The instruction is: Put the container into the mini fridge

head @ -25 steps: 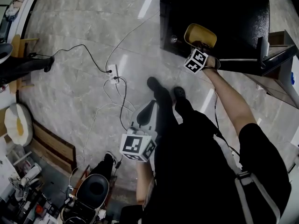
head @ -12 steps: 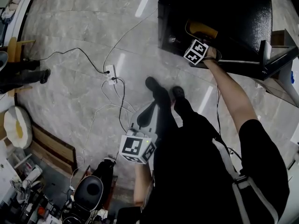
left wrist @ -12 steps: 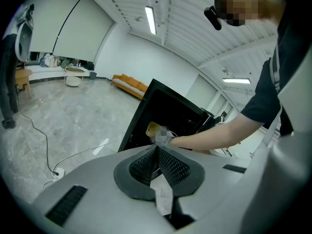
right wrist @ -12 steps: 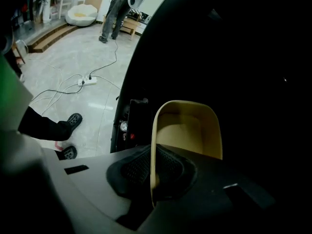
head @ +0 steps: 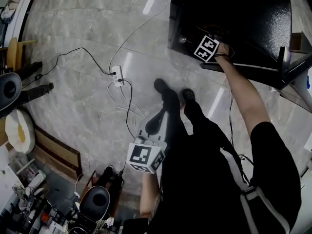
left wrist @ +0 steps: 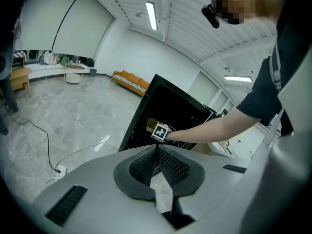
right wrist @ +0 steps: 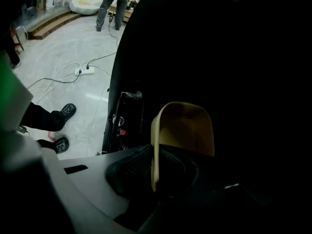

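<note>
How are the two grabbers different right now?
The left gripper hangs by the person's legs; the right gripper reaches into the mini fridge. The left one's fingers are shut and empty; the right one's have just been opening, the yellow container's wall between them. Both carry marker cubes.

No legible text, labels, brands, numbers or signs in any view

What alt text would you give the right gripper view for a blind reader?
A yellow plastic container is inside the dark black mini fridge. The jaws of the right gripper have just been opening, with the container's wall between them.
</note>
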`<act>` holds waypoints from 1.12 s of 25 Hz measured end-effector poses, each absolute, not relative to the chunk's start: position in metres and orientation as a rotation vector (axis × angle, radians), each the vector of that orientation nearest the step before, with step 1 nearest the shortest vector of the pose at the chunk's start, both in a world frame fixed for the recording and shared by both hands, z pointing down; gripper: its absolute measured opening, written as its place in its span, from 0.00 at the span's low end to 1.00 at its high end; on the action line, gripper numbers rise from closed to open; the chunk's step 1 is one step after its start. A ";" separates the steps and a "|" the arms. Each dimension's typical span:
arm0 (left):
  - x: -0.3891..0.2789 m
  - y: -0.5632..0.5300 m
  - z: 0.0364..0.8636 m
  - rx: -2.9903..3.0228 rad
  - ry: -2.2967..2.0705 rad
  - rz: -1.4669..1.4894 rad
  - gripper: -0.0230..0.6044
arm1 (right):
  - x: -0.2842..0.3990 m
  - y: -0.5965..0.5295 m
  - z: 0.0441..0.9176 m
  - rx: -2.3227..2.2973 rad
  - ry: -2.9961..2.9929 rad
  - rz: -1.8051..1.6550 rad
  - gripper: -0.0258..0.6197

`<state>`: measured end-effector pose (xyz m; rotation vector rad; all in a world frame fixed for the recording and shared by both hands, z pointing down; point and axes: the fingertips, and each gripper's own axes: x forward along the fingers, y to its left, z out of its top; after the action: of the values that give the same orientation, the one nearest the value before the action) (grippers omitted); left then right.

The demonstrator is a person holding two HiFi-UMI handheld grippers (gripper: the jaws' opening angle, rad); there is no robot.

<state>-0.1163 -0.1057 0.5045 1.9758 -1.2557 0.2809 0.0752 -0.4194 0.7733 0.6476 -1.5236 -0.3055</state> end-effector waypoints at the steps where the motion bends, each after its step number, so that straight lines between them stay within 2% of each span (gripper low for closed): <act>1: -0.118 -0.105 0.505 1.971 -1.259 0.284 0.10 | 0.076 -0.421 0.775 0.644 -1.517 -0.308 0.11; 22: -0.124 -0.098 0.507 1.975 -1.256 0.289 0.10 | 0.077 -0.423 0.773 0.660 -1.463 -0.338 0.18; 28: -0.124 -0.100 0.505 1.982 -1.258 0.289 0.10 | 0.079 -0.428 0.767 0.694 -1.457 -0.345 0.27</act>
<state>-0.1238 -0.1003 0.5048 1.9817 -1.2576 0.2892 0.0793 -0.4276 0.7667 0.6944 -1.4574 -0.3453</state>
